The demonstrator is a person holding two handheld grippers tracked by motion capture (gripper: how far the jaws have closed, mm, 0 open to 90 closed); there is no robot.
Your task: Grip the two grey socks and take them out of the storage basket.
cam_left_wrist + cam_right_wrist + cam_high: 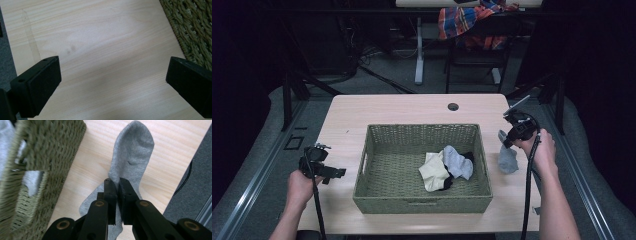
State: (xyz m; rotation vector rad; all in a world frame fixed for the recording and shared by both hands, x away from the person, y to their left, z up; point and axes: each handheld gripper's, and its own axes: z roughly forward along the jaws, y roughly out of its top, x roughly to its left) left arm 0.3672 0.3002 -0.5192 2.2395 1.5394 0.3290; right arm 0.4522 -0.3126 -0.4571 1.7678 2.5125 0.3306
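Pale wood table (362, 115) is carrying a woven basket (377, 200), and the right gripper (117, 182) is pinching a grey sock (132, 150) beside it.
The sock is looking light, limp and easy to snag; its jaws are clamping its middle while the toe is lying on the table near the right edge. The left gripper (112, 80) is waiting with jaws wide apart over bare wood; open room is lying above the basket rim.
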